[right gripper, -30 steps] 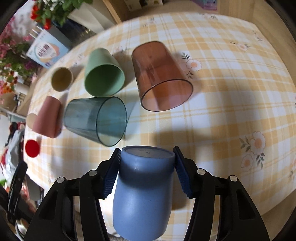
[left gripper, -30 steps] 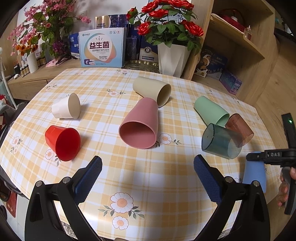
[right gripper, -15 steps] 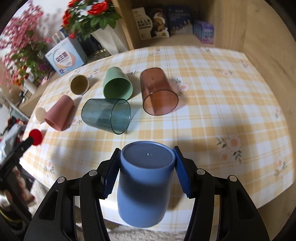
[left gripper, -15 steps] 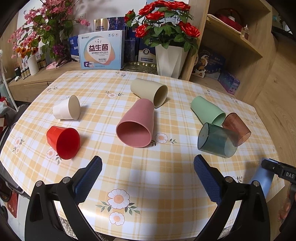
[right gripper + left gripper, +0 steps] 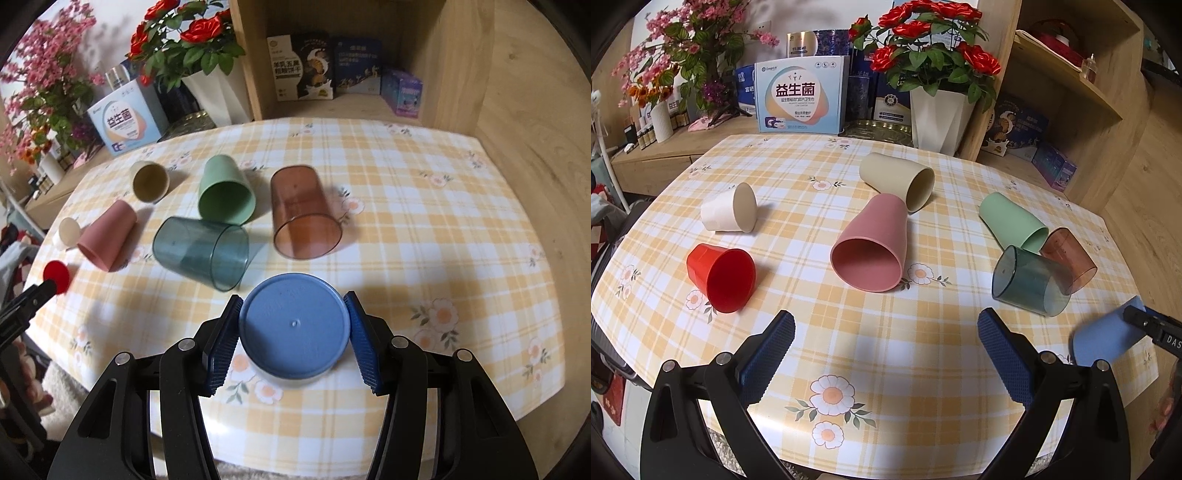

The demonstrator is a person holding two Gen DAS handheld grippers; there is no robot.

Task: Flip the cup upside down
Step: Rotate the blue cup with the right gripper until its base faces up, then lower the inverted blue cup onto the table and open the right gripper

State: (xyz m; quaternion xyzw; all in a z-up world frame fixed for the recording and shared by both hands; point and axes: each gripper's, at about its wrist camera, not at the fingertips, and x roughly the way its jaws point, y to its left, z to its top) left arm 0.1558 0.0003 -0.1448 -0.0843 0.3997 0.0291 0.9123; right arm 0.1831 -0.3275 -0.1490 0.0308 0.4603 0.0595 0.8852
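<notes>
My right gripper [image 5: 293, 341] is shut on a blue cup [image 5: 293, 326], its flat base facing the camera, held above the table's near edge. The same blue cup [image 5: 1108, 338] shows tilted at the right edge of the left wrist view. My left gripper [image 5: 886, 354] is open and empty above the front of the table [image 5: 886, 350]. Several cups lie on their sides: pink [image 5: 873, 249], red [image 5: 722, 273], white [image 5: 729, 212], beige [image 5: 897, 181], green [image 5: 1012, 221], dark teal [image 5: 1028, 282] and brown [image 5: 1069, 260].
The table carries a yellow checked cloth with flowers [image 5: 443, 229]. Behind it stand a white vase of red roses [image 5: 938, 118], boxes [image 5: 801, 99] and a wooden shelf unit [image 5: 1063, 110]. The teal cup [image 5: 201, 251] and brown cup [image 5: 304, 218] lie just beyond the blue cup.
My right gripper has rotated the blue cup so its base now faces the camera, and has pulled back from the other cups. The left gripper has drawn back slightly, still open.
</notes>
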